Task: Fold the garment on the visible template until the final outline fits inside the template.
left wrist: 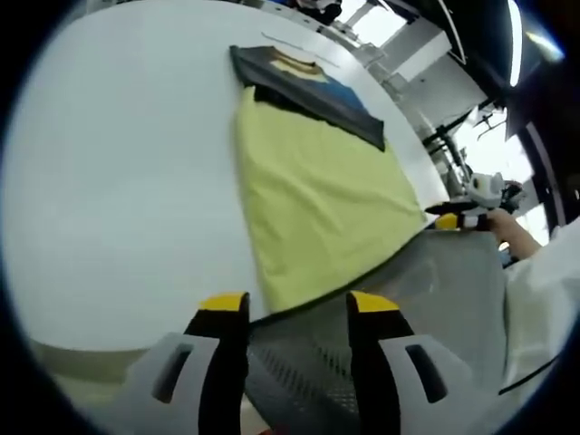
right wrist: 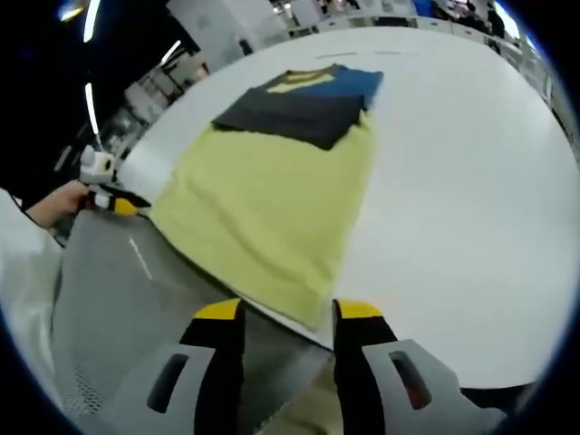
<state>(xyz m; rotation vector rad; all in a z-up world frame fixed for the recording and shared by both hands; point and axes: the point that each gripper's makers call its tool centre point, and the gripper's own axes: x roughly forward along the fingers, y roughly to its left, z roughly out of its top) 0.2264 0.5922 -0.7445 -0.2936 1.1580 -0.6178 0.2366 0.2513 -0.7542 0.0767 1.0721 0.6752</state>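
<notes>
Pale white counter (left wrist: 118,181), with window glare and shelving in the upper right of the left gripper view. Across the middle of it, the garment (left wrist: 317,199): a long yellow panel already doubled into a narrow strip, with a dark and blue band at its far end, toward the top of the frame. Lies flat, with its near hem at the counter's edge. Template outline too faint to trace.

Below the hem, a sheet of grey fabric (left wrist: 444,272) with mesh holes; cannot tell whether part of the garment or something apart from it.

Left gripper (left wrist: 299,304) at bottom centre, fingers spread apart just short of the near hem, grey fabric in the gap, no pinch readable. Right gripper (right wrist: 288,310) likewise spread, close to the hem's other corner. At the right of the left gripper view, a white sleeve (left wrist: 544,281).

Probably midway: lengthwise fold made, crosswise fold still to come. Next move calls for closing on both near corners, lifting evenly, and carrying the hem toward the dark band without dragging the strip askew.
</notes>
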